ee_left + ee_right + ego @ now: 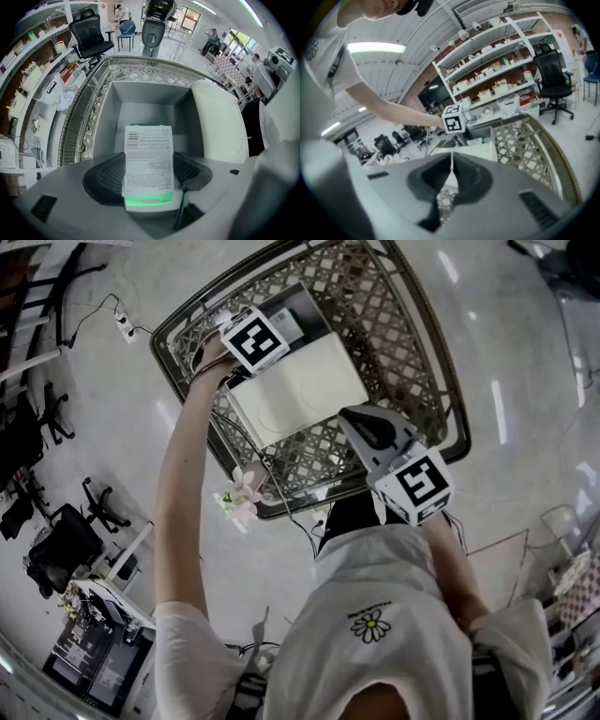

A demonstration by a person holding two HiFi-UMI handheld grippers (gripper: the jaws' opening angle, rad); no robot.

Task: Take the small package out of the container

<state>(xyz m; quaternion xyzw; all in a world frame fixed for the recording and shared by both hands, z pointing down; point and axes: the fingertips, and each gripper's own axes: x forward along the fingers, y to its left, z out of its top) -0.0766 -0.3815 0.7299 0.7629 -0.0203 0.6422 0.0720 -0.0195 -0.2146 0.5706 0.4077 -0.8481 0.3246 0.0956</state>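
In the left gripper view, the small package (147,161), a flat white pack with printed text and a green stripe, stands between the jaws of my left gripper (148,174), which is shut on it. Below it lies the open grey box (143,105) inside the wire basket (84,117). From the head view, the left gripper (251,341) hovers over the far left of the basket (422,362); the package is hidden there. My right gripper (361,426) hangs shut and empty over the basket's near side, its jaws (451,161) pressed together.
A large white box (300,390) lies in the basket beside a dark grey box (295,315). Around the basket are pale floor, a power strip (125,326), office chairs (94,507) and shelving (501,89). A flower decoration (242,495) sits at the basket's near rim.
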